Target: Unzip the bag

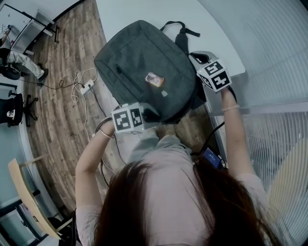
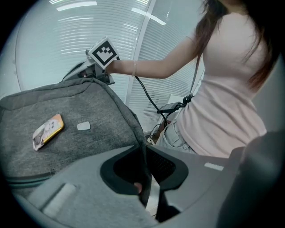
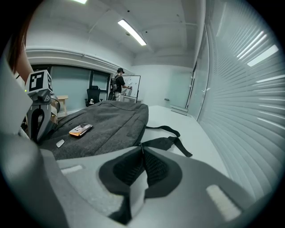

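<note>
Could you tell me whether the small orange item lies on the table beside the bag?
No, the orange item lies on top of the grey bag.

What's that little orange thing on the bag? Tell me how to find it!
Find the big grey backpack on the white table. On its front panel sits a small card, beside a tiny pale patch. Only the card is orange and white.

Dark grey fabric bag (image 1: 144,67), flat on the white table (image 1: 139,12), front panel up. Lies at the table's near corner, black straps (image 1: 181,32) trailing off the far end. Shows a slanted zip pocket (image 1: 118,69) in front.
</note>
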